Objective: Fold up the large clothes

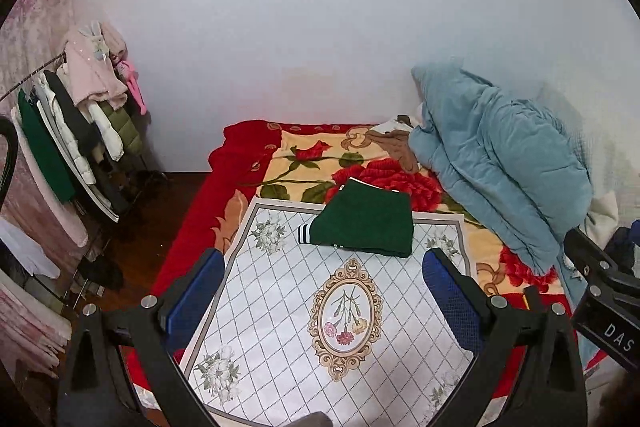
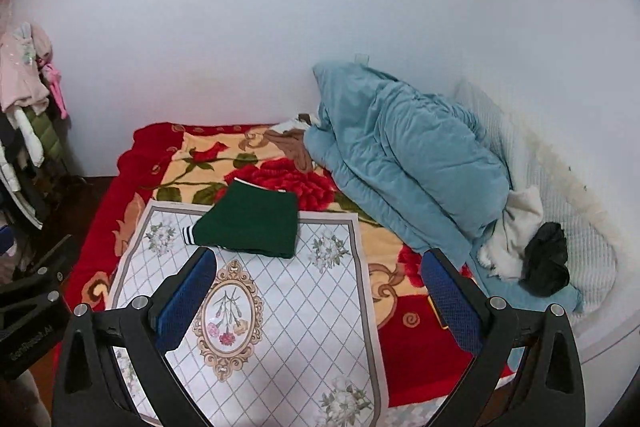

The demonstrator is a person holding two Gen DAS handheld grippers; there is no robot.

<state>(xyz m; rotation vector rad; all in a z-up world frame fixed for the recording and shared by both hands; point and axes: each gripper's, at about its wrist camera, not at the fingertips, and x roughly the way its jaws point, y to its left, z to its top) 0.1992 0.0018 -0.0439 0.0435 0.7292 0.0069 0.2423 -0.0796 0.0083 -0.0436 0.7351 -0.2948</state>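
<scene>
A dark green garment (image 1: pixel 368 221) (image 2: pixel 252 223) with striped white cuffs lies folded into a compact rectangle at the far end of a white floral mat (image 1: pixel 288 307) (image 2: pixel 304 307) on the bed. My left gripper (image 1: pixel 324 263) hovers open above the mat, well short of the garment, nothing between its blue pads. My right gripper (image 2: pixel 320 263) is open too, held above the mat's right part and the red blanket, empty. The right gripper's black body (image 1: pixel 604 291) shows at the right edge of the left wrist view.
A red rose blanket (image 1: pixel 304 155) covers the bed. A bunched blue quilt (image 2: pixel 404 155) lies at the back right, with white and black clothes (image 2: pixel 544 259) beside it. A rack of hanging clothes (image 1: pixel 76 123) stands left of the bed. A pale wall is behind.
</scene>
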